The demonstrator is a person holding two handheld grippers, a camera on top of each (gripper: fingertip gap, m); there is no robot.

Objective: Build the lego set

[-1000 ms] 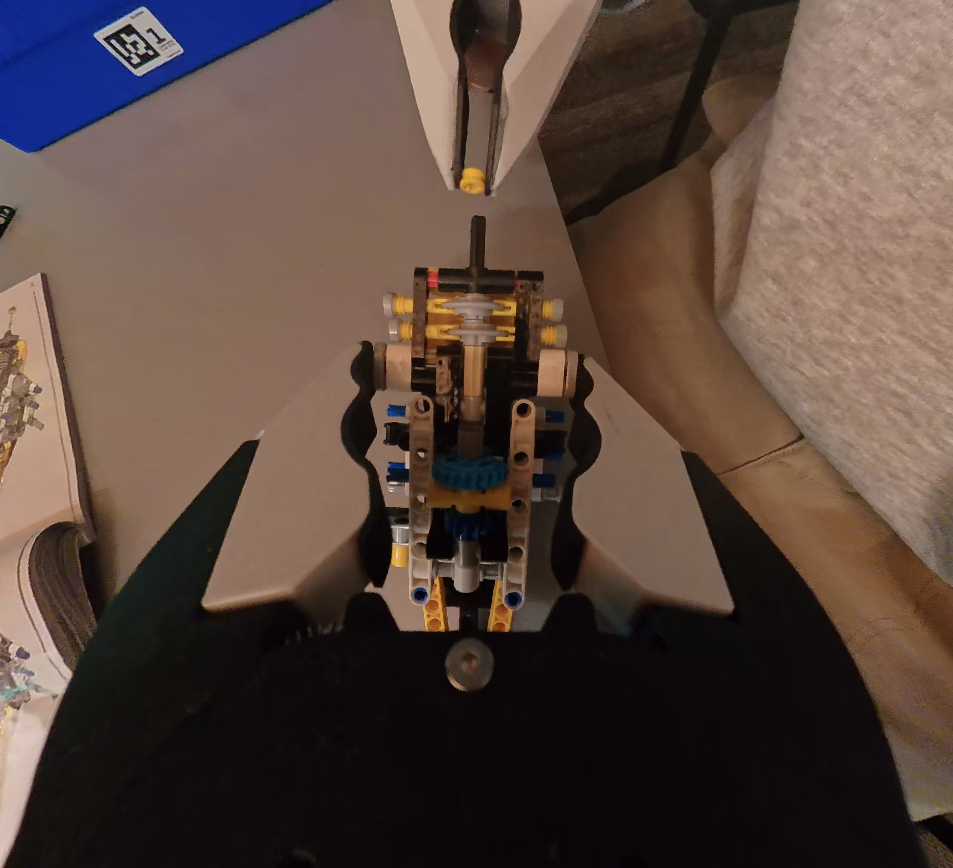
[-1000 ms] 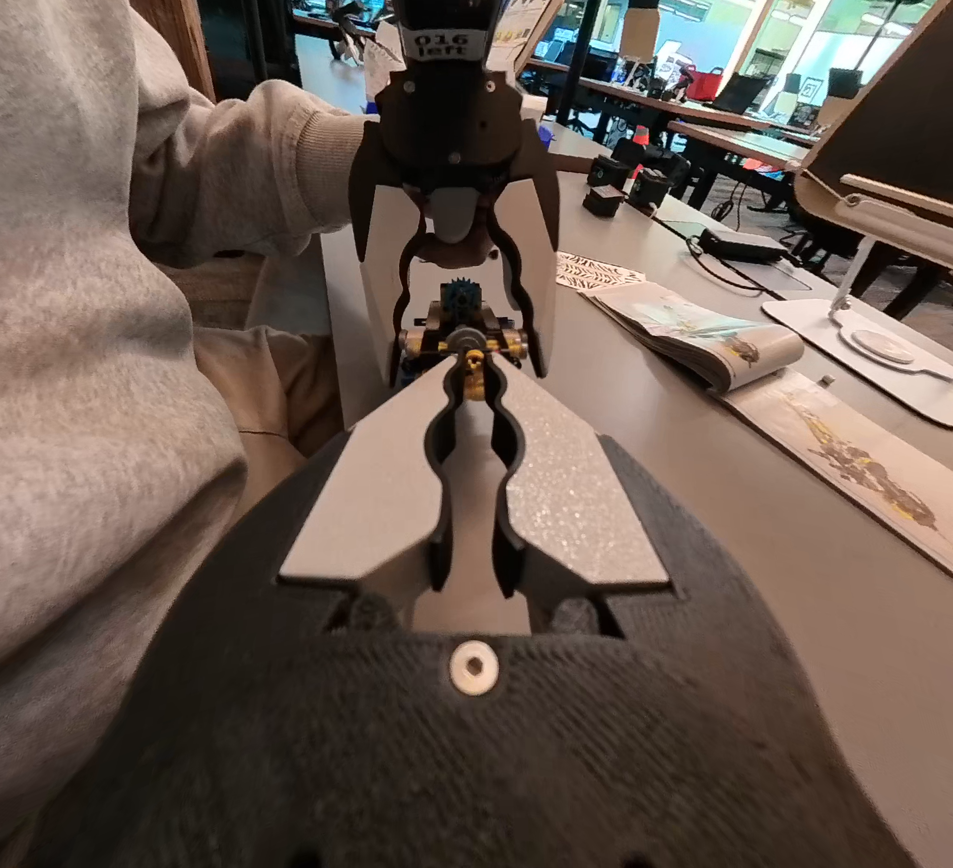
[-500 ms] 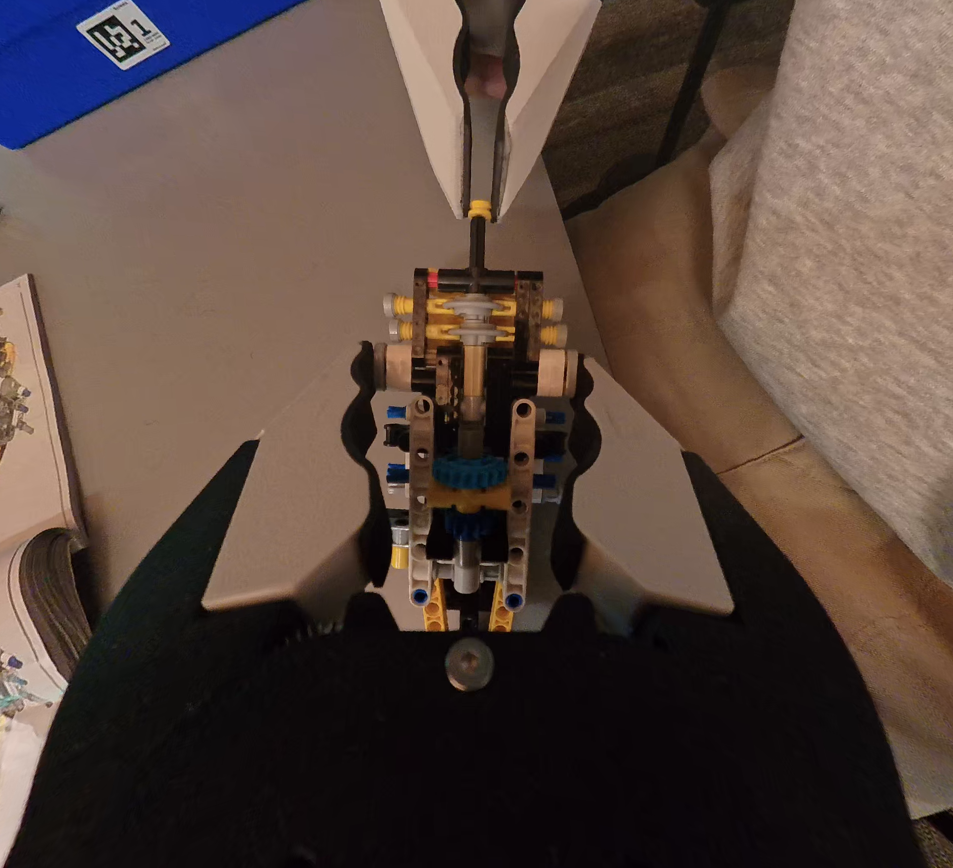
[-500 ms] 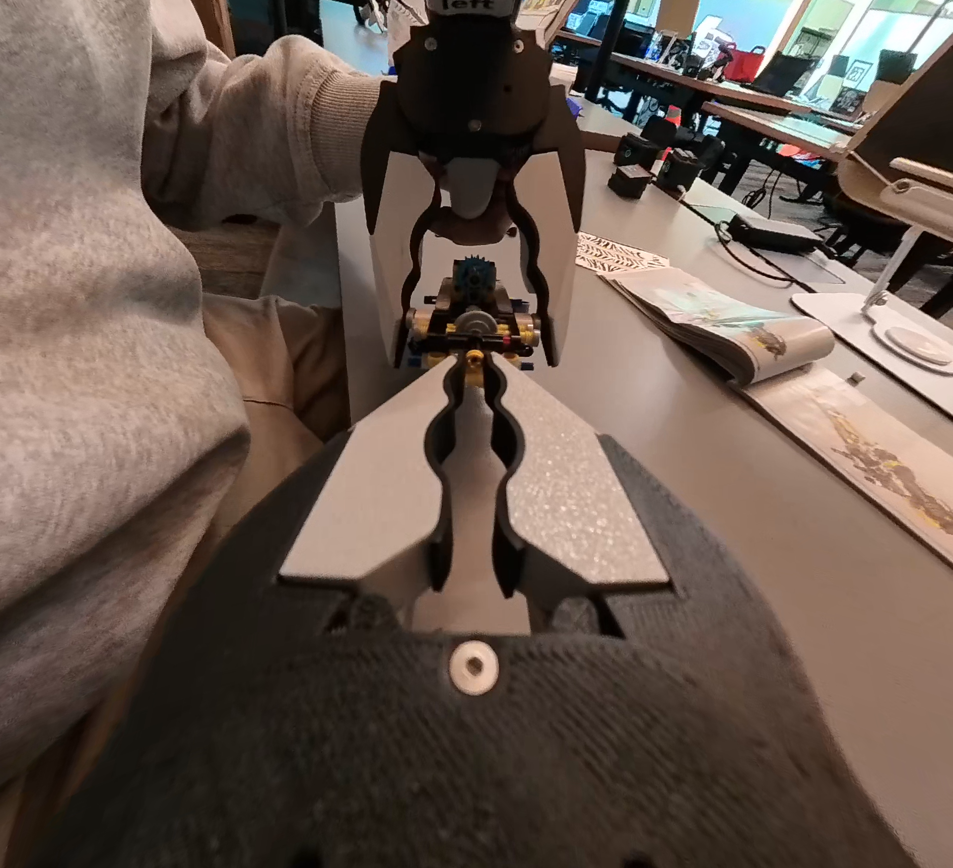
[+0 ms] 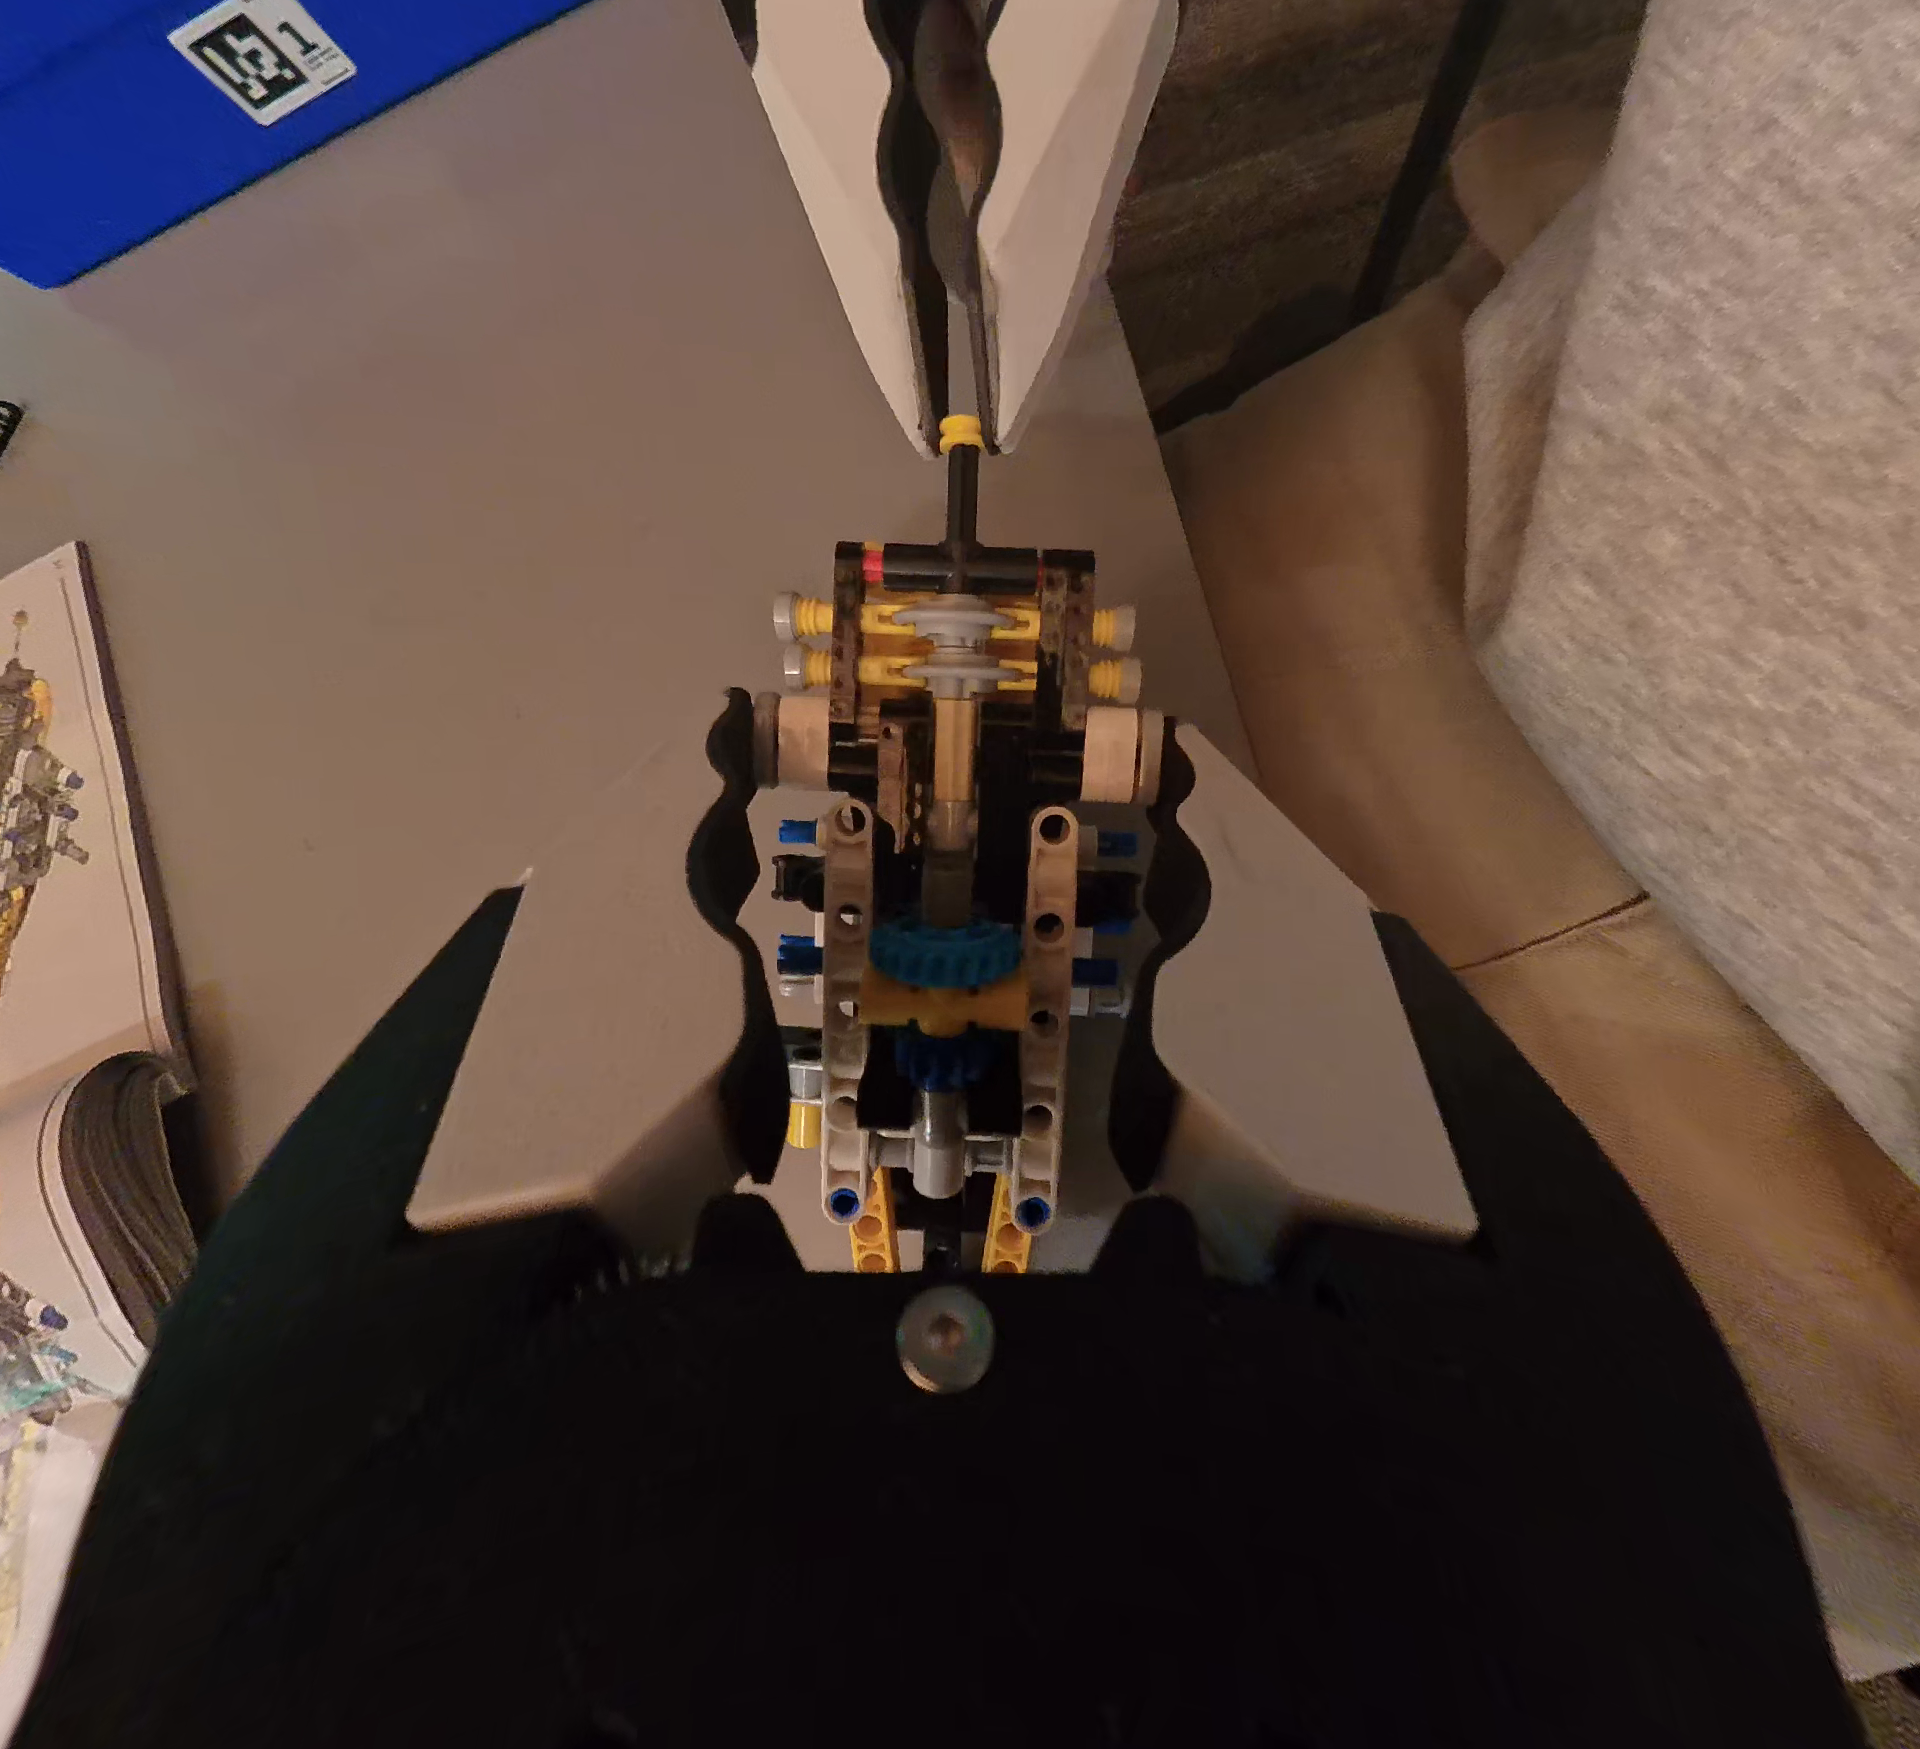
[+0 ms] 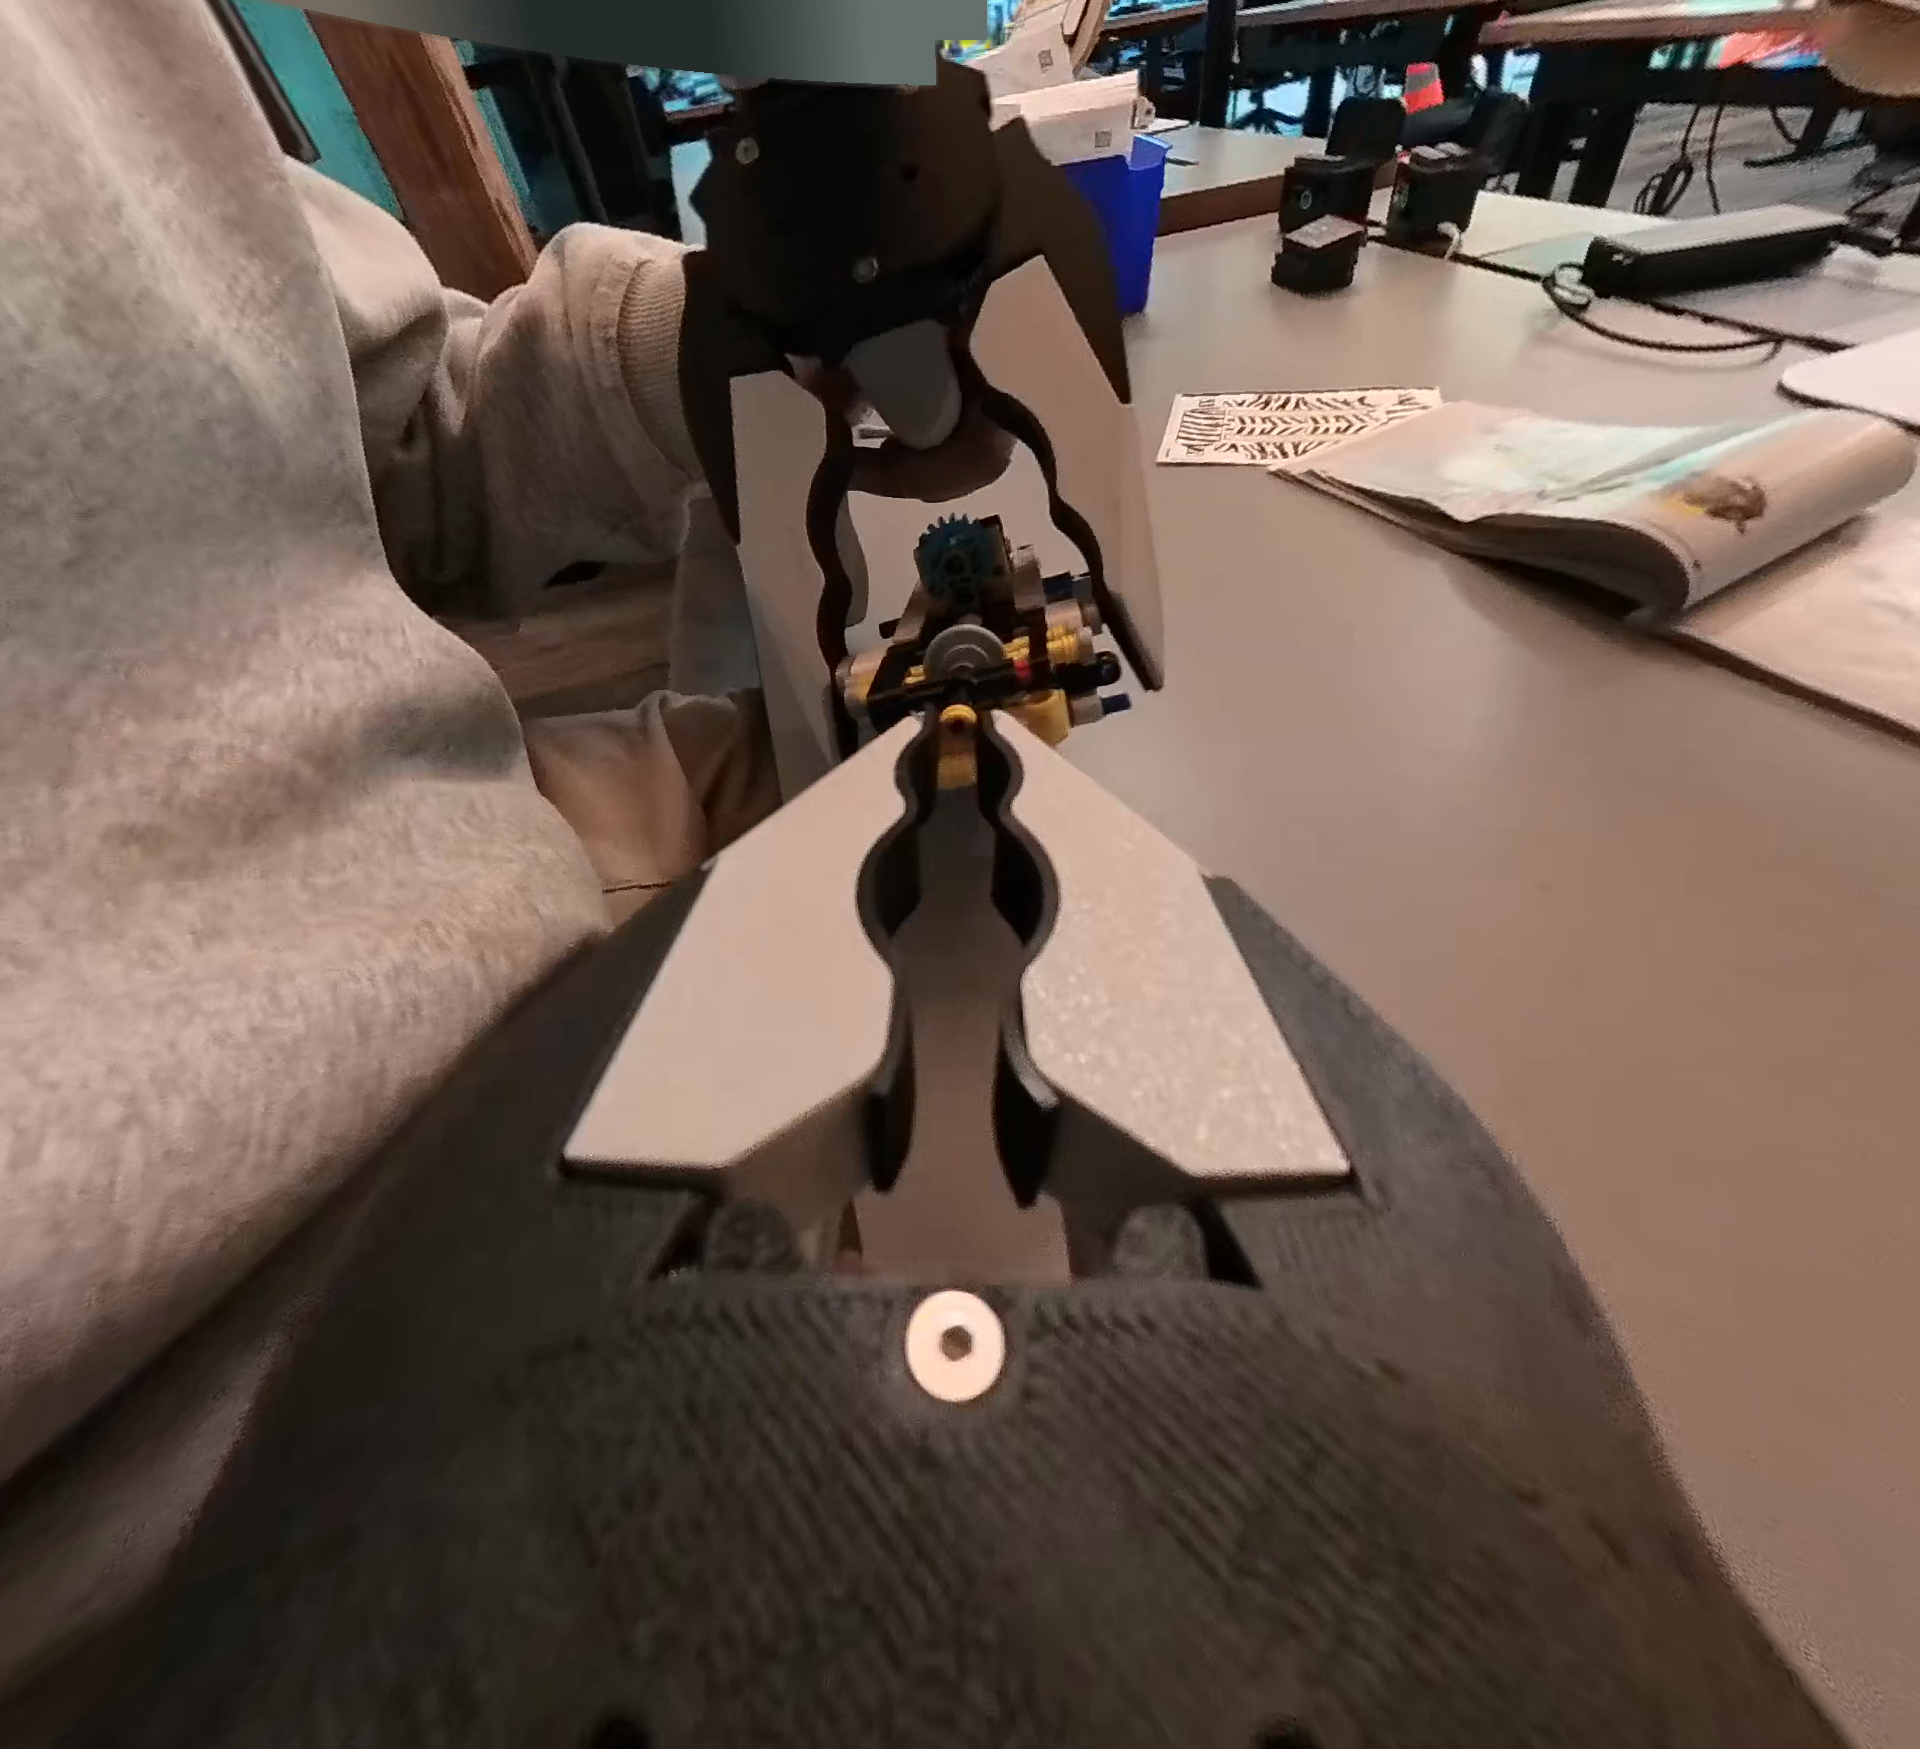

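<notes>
While left tongs point(image 5: 951, 743) clamp lego assembly point(image 5: 951, 868) — right tongs point(image 5: 961, 442) | pinch yellow bush point(image 5: 958, 432)

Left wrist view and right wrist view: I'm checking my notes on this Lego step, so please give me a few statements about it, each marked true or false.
1. The left claw grips the Lego assembly between its fingers. True.
2. The right claw is wide open and holds nothing. False: it is shut on a small yellow bush.
3. The yellow bush sits at the tip of the black axle sticking out of the assembly. True.
4. The blue bin is red. False: it is blue, with a square marker on it.
5. An open instruction booklet lies on the table. True.
</notes>
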